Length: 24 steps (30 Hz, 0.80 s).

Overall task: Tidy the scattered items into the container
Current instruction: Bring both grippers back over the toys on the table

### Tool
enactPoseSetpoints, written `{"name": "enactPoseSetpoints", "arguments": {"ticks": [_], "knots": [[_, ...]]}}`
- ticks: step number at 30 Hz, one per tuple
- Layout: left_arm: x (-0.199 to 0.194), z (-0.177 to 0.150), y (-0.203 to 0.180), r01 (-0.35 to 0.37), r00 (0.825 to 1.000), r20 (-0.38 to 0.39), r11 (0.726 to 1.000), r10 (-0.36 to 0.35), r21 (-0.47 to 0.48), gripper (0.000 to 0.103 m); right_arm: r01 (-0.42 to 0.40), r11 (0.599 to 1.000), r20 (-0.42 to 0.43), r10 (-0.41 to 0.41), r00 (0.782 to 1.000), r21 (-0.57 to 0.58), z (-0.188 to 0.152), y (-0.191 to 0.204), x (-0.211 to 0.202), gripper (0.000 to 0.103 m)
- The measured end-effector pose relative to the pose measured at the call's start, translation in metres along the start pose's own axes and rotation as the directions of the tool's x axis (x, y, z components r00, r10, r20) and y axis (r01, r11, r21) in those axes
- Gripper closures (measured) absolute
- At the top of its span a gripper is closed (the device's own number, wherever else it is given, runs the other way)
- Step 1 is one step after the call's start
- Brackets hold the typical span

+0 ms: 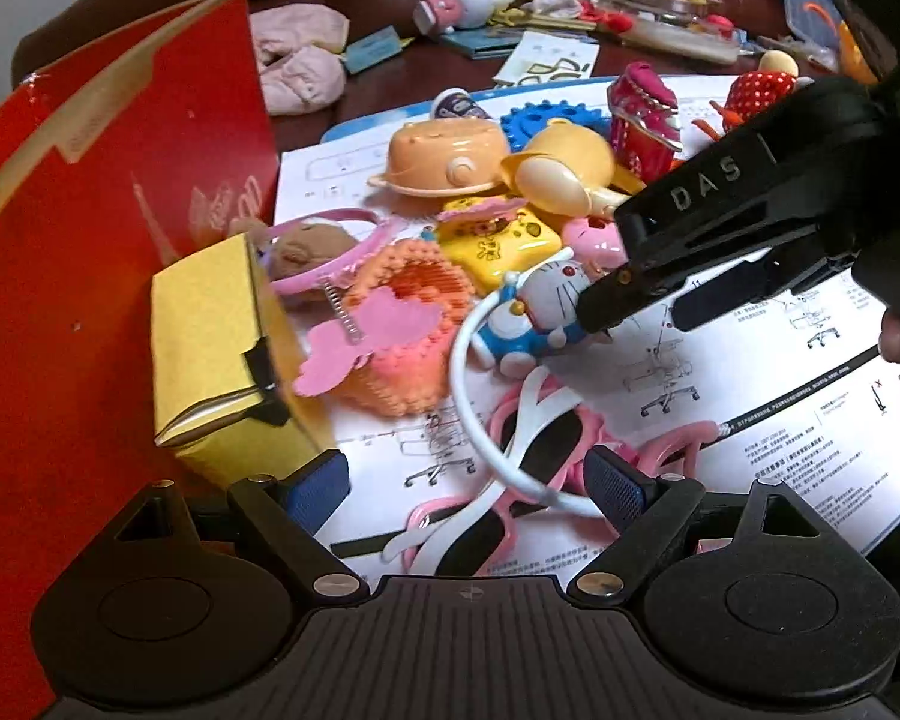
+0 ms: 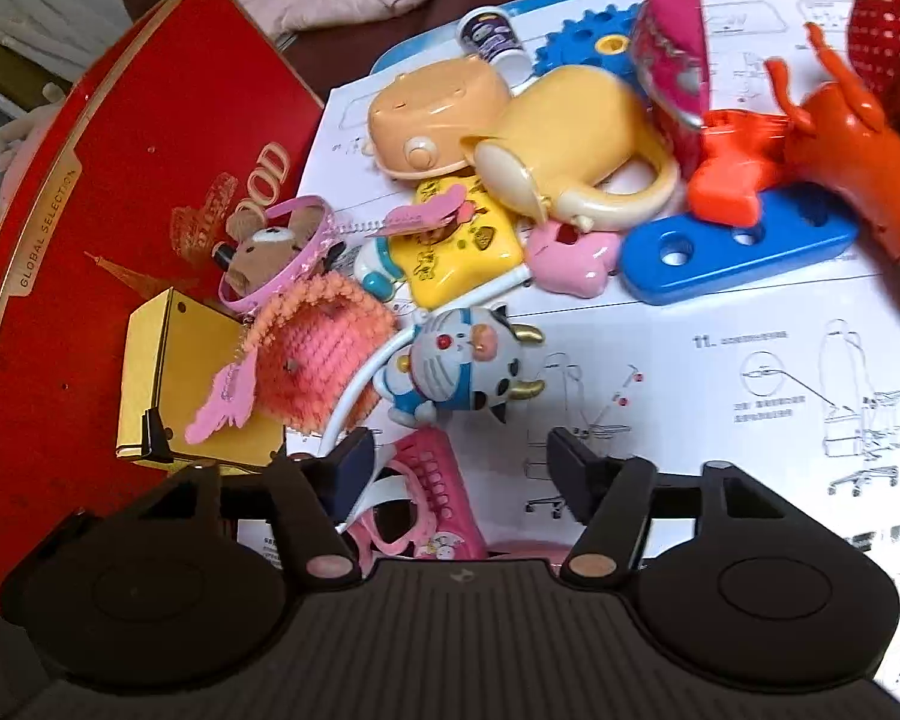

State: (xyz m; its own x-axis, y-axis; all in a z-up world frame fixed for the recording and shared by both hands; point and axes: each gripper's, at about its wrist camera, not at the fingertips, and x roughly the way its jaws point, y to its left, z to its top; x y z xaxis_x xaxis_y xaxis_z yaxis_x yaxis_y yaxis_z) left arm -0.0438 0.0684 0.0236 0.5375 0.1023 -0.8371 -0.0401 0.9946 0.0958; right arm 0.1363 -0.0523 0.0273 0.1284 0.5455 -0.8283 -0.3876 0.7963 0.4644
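Nearest the cameras, the left claw (image 1: 468,483) stood wide and empty over pink sunglasses (image 1: 498,516) and a white headband (image 1: 468,384), while the right claw (image 2: 450,468), narrower, also held nothing just short of a Doraemon figure (image 2: 456,360). Toys still littered the instruction sheet (image 2: 720,372) on the table; none looked stowed. The red box (image 2: 138,192), presumably the container, stood at left, its inside hidden.

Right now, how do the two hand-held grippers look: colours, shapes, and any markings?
Both are matte black plastic. The left gripper has blue textured pads on its fingers, silver pivot screws, two round discs and a ribbed body. The right gripper has the same build with dark pads; seen from the left wrist view, its side bears raised letters "DAS".
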Motion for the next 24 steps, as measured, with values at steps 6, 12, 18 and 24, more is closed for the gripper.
{"name": "enactPoseSetpoints", "arguments": {"ticks": [6,12,18,24], "knots": [[0.019,0.004,-0.002,0.016,0.999,-0.03,1.0,-0.016,-0.011,0.015,0.011,1.0,0.038,-0.011,0.999,-0.016,0.017,0.004,-0.001,0.038],[0.036,0.006,0.003,0.055,0.997,-0.052,0.998,-0.057,-0.043,0.034,0.022,1.0,0.049,-0.021,0.999,-0.022,0.037,0.005,0.003,0.038],[0.051,0.006,0.0,0.077,0.995,-0.067,0.997,-0.078,-0.015,0.08,0.036,0.999,0.069,-0.037,0.997,0.012,0.055,-0.002,0.013,0.038],[0.051,0.01,-0.003,0.077,0.996,-0.041,0.997,-0.076,0.005,0.084,0.027,1.0,0.007,-0.027,1.0,0.006,0.046,-0.003,0.038,0.047]]}}
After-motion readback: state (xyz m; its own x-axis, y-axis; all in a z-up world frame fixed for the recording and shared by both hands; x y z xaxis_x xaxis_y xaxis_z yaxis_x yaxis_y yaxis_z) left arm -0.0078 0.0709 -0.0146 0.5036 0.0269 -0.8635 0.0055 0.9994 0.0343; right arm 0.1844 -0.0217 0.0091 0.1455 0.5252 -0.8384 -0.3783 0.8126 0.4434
